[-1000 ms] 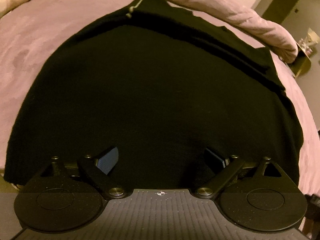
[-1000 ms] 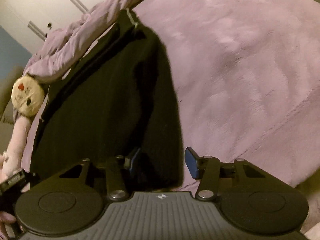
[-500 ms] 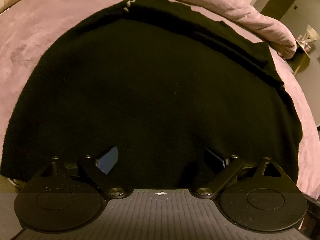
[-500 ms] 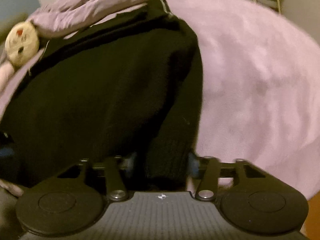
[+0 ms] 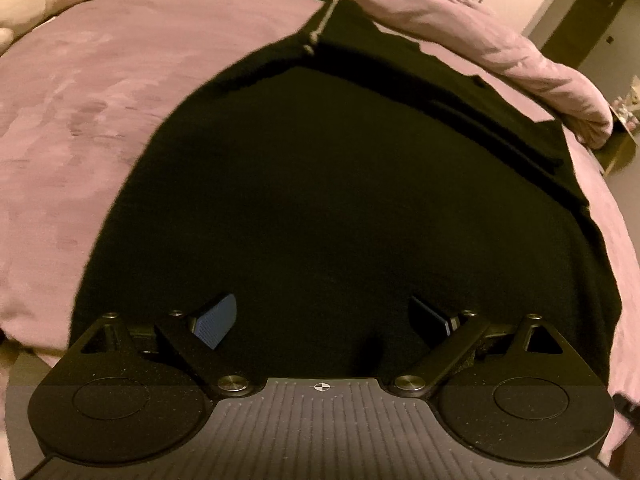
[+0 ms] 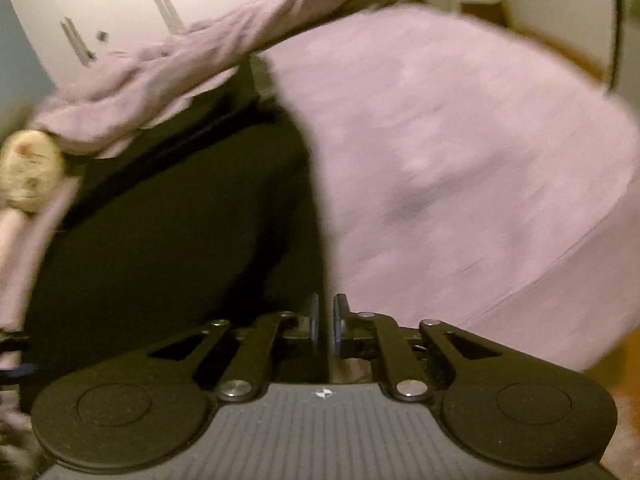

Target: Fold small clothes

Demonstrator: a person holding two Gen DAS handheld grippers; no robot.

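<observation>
A black garment (image 5: pixel 332 184) lies spread flat on the pink bed cover, its far edge with a pale trim near the rumpled duvet. My left gripper (image 5: pixel 324 318) is open, its blue pads wide apart just above the garment's near edge, holding nothing. In the right wrist view the garment (image 6: pixel 172 232) fills the left half. My right gripper (image 6: pixel 325 318) is shut on the garment's near right edge, with a thin strip of black cloth pinched between the pads.
A rumpled pink duvet (image 5: pixel 460 28) runs along the far side of the bed. A cream stuffed toy (image 6: pixel 28 172) lies left of the garment. White wardrobe doors (image 6: pixel 120 12) stand behind. Bare pink bed cover (image 6: pixel 460 168) stretches to the right.
My right gripper closed from open onto the garment's right edge and swung its view to the right. My left gripper stayed open and shifted a little over the near edge.
</observation>
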